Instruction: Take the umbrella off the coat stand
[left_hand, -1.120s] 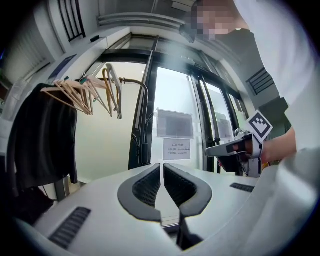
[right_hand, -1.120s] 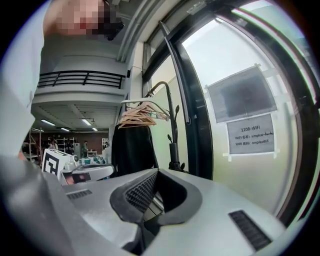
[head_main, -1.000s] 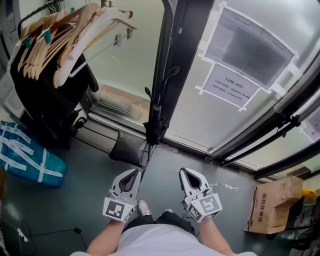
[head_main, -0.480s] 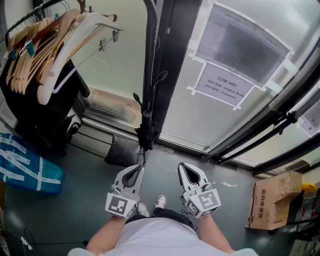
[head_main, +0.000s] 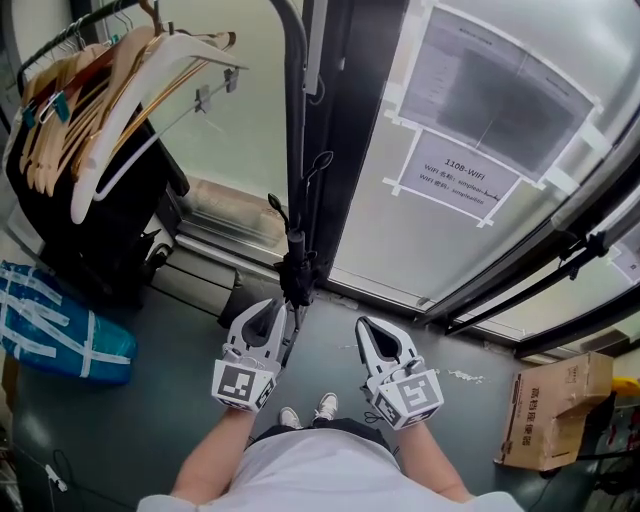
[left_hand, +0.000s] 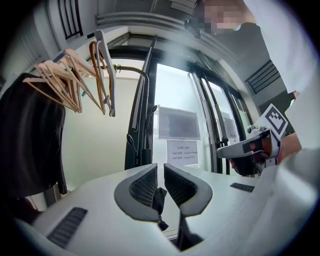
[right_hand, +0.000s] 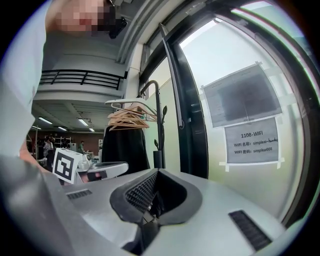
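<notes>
A black folded umbrella (head_main: 297, 272) hangs against the black pole of the coat stand (head_main: 293, 120), in front of the glass door. In the left gripper view the stand (left_hand: 145, 120) rises straight ahead. In the right gripper view the umbrella (right_hand: 158, 159) shows as a dark cylinder on the pole. My left gripper (head_main: 273, 308) is shut with nothing in it, its tips just below and left of the umbrella's lower end; whether they touch cannot be told. My right gripper (head_main: 368, 328) is shut and empty, a little to the right of the stand. Both point level toward the door (left_hand: 160, 167) (right_hand: 156, 172).
Wooden hangers (head_main: 110, 80) hang on a rail at upper left over a black garment (head_main: 80, 200). A blue and white bag (head_main: 60, 325) lies on the floor at left, and a cardboard box (head_main: 555, 400) at right. Paper notices (head_main: 470, 175) are taped to the glass. The person's shoes (head_main: 320, 408) show below.
Both grippers have moved forward toward the coat stand. The left gripper's tips now sit right by the umbrella's lower end. Both grippers stay shut.
</notes>
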